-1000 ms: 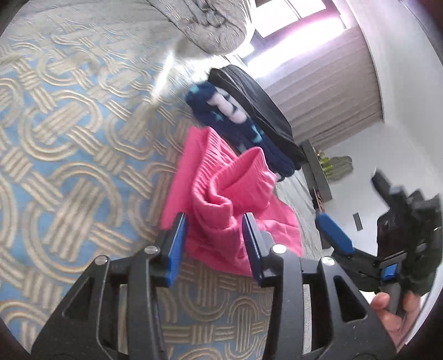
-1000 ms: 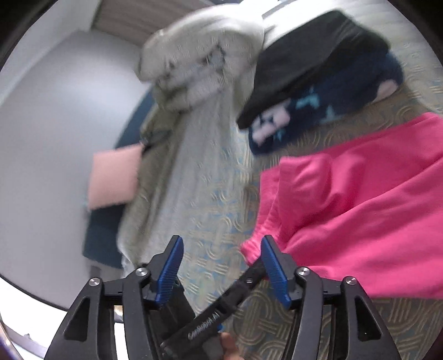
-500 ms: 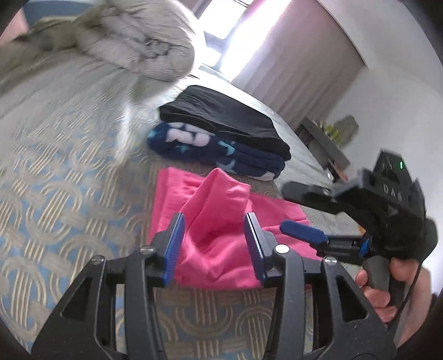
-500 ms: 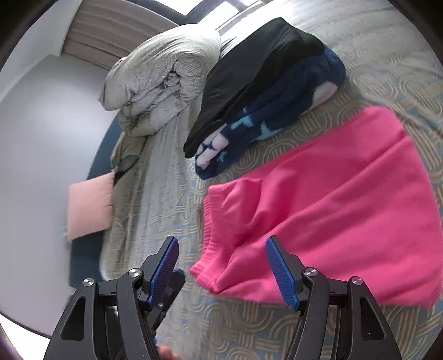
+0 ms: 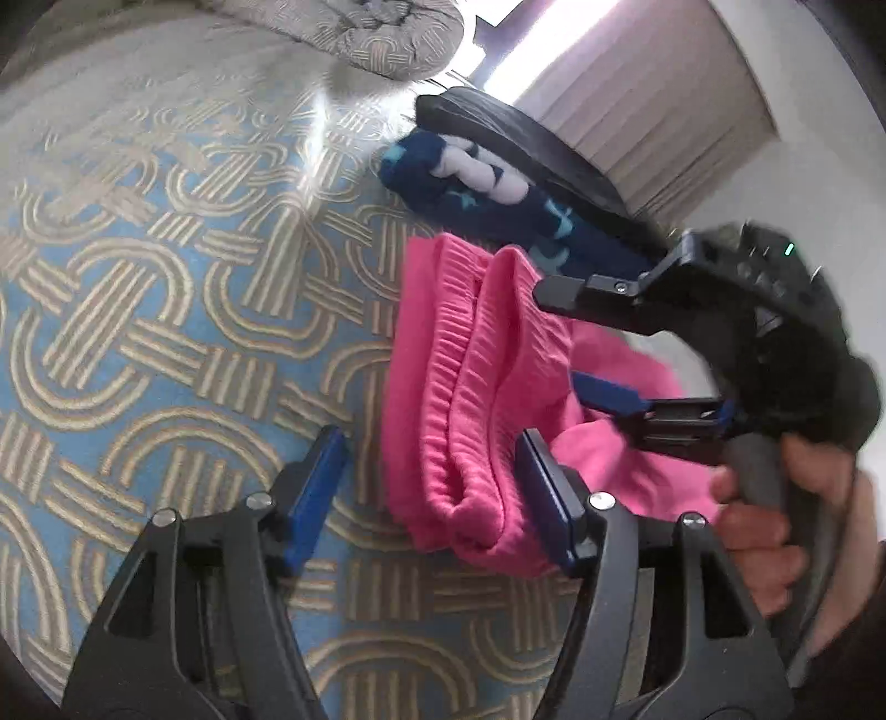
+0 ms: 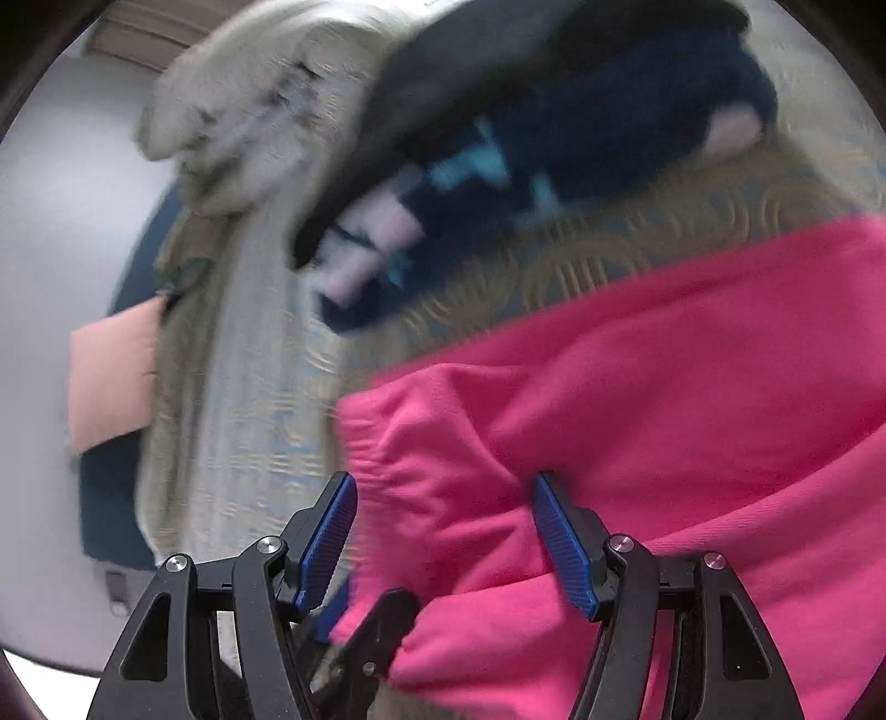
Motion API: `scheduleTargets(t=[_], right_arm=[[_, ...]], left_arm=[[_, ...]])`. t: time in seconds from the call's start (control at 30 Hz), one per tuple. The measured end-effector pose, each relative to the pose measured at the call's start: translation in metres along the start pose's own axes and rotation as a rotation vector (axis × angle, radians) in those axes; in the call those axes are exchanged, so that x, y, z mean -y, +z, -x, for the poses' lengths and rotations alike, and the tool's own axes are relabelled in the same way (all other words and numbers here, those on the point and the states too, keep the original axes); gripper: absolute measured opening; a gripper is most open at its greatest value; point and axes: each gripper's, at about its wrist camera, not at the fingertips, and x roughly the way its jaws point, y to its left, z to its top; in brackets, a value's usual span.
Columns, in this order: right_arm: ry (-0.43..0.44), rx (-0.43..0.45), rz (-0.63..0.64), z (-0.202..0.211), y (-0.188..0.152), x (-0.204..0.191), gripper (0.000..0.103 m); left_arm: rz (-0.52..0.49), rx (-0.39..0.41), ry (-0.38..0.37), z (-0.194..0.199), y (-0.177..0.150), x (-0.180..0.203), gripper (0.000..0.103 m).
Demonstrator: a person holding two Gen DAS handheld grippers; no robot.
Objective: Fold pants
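**A:** Start with what is closest. How do the fingers of the left gripper (image 5: pixel 429 498) stand?

**B:** Spread wide, clamping nothing. The folded waistband end of the pink pants (image 5: pixel 487 399) sits in the gap, close against the right-hand blue pad (image 5: pixel 545 498), while the other pad is clear of the cloth, over the bedspread.

**A:** And the right gripper (image 6: pixel 443 531)?

**B:** Its fingers are released too. In its own view, which is blurred, the pink fabric fills the space between the blue pads, bunched and wrinkled at the elastic edge. From the left wrist view the same tool comes in from the right side, gripped by a hand (image 5: pixel 775 531), with one black finger above the raised pink fold and a blue pad at the fabric's side. Whether that pad touches the cloth I cannot tell.

**A:** Where do the pants lie?

**B:** On the bed (image 5: pixel 166 343), over a blue spread with a tan looping pattern. The waistband end is doubled into a ridge; the rest spreads flat to the right.

**A:** Beyond them?

**B:** Just past the pink fabric, a folded navy garment with pale star shapes (image 5: pixel 487 188), and a folded black one (image 5: pixel 515 138) lying against it. Farther back, a bundled grey duvet (image 5: pixel 354 27), then curtains (image 5: pixel 653 111) and a bright window. The right wrist view also shows a pink pillow (image 6: pixel 111 376) near the wall.
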Motion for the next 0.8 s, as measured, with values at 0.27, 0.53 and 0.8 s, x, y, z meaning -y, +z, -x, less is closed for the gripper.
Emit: scheduleTargets(t=[0.27, 0.53, 0.8], right_arm=[[-0.038, 0.025, 0.041, 0.001, 0.004, -0.014, 0.016], [-0.086, 0.001, 0.053, -0.021, 0.005, -0.028, 0.016], [-0.022, 0.018, 0.03, -0.004, -0.006, -0.032, 0.056]], left_arm=[[-0.004, 0.009, 0.002, -0.001, -0.001, 0.0, 0.065], [0.028, 0.027, -0.02, 0.011, -0.005, -0.005, 0.065], [0.031, 0.018, -0.055, 0.015, -0.008, -0.006, 0.065]])
